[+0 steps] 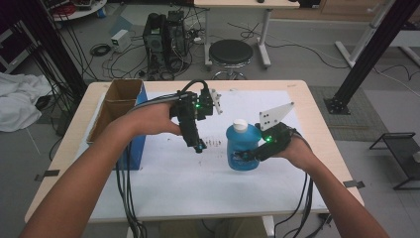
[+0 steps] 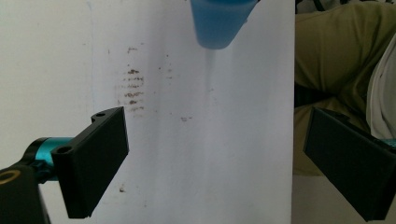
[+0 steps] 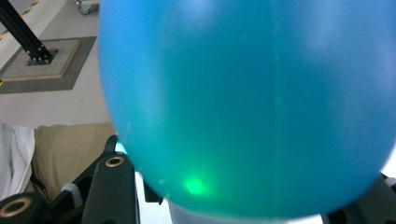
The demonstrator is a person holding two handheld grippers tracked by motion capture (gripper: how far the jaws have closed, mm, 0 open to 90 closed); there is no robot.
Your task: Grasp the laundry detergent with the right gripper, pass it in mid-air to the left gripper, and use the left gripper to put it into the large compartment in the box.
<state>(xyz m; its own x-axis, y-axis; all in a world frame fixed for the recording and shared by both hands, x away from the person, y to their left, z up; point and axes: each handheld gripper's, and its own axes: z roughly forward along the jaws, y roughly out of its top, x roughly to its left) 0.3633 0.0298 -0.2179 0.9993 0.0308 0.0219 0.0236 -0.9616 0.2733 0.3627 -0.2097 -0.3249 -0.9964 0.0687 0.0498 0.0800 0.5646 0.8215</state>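
A blue bottle (image 1: 242, 146) with a white cap (image 1: 240, 124) stands upright over the white sheet (image 1: 198, 183), right of centre. My right gripper (image 1: 245, 156) is shut on its lower body from the right. The bottle (image 3: 252, 102) bulges close in the right gripper view, with my right gripper (image 3: 243, 196) clamped round it. I cannot tell whether its base touches the sheet. My left gripper (image 1: 199, 147) points down just left of the bottle, above brown stains (image 1: 214, 143). In its own view my left gripper (image 2: 215, 116) is open and bare, with the stains (image 2: 133, 88) and the bottle (image 2: 219, 23) ahead.
An open cardboard box with a blue side (image 1: 121, 101) stands at the table's left edge. Beyond the far edge are a black stool (image 1: 231, 52), a computer tower (image 1: 166, 39) and floor cables. The person's khaki trousers (image 2: 341, 51) lie past the sheet's near edge.
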